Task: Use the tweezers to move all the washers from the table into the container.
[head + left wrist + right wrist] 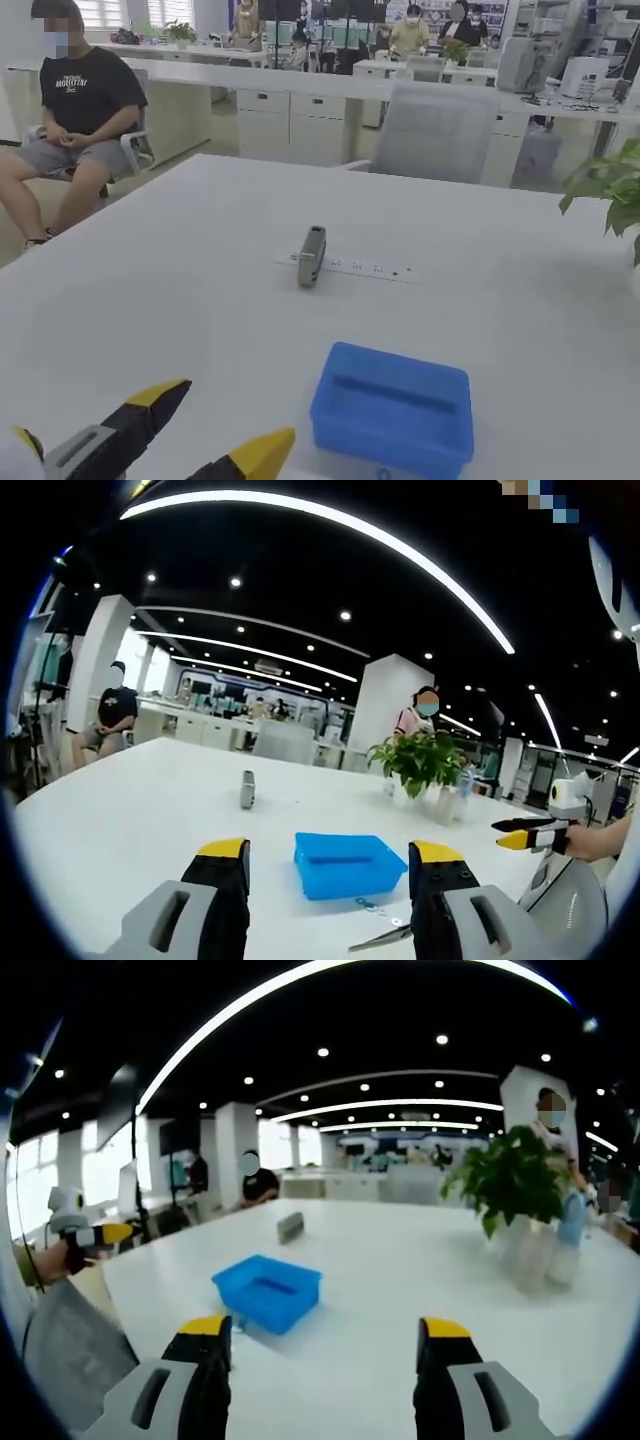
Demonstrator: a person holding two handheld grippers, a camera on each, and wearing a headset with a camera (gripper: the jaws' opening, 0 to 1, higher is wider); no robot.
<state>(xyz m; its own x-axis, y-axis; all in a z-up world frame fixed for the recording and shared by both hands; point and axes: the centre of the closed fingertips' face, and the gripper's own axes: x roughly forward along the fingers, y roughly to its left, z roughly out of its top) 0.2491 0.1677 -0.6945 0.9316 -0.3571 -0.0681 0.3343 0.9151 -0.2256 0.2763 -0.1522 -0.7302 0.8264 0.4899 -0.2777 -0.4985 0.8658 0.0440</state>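
A blue rectangular container stands on the white table, near its front edge. My left gripper is low at the left of it, open and holding nothing. In the left gripper view the open left gripper faces the container. Several small washers lie on the table in front of the container, with the metal tweezers beside them. The right gripper is held off to the right, apart from the table. In its own view the right gripper is open and empty, with the container ahead to the left.
A small grey block stands mid-table on a flush strip. A potted plant and bottles stand at the table's right side. A person sits beyond the far left corner, and a grey chair stands behind the table.
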